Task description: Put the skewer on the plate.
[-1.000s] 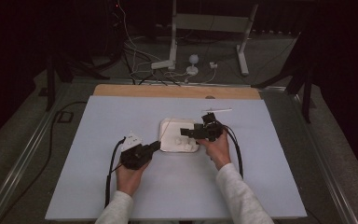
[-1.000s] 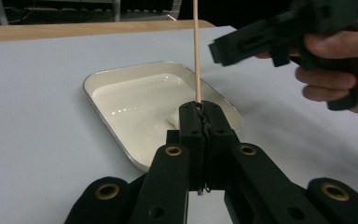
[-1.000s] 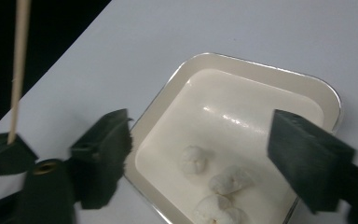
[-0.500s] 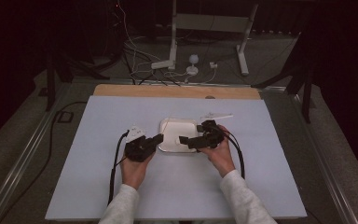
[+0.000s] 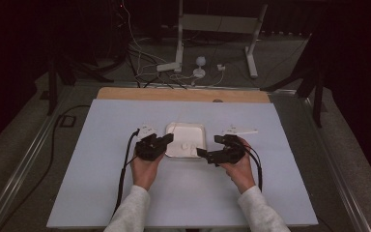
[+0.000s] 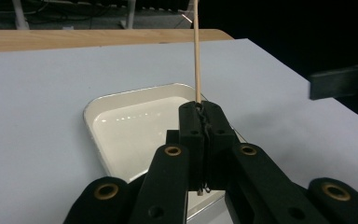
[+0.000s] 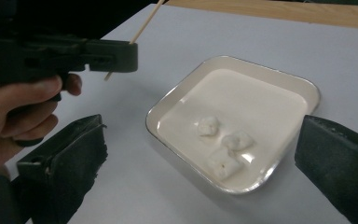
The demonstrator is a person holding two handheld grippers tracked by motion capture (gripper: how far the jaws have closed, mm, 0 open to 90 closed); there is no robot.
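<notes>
My left gripper has its jaws pressed together on a thin wooden skewer, which stands almost straight up from the pads. The left gripper view shows this grip clearly. In the high view I see only this gripper at the left edge of the white tray; the skewer is too thin to see there. My right gripper has its jaws spread wide with nothing between them, and they have just been opening. Its view gives what the left one hides: three small white pieces lying together in the tray, and the skewer leaning out of the other gripper. The tray rests on the pale blue table cover, between my two hands.
</notes>
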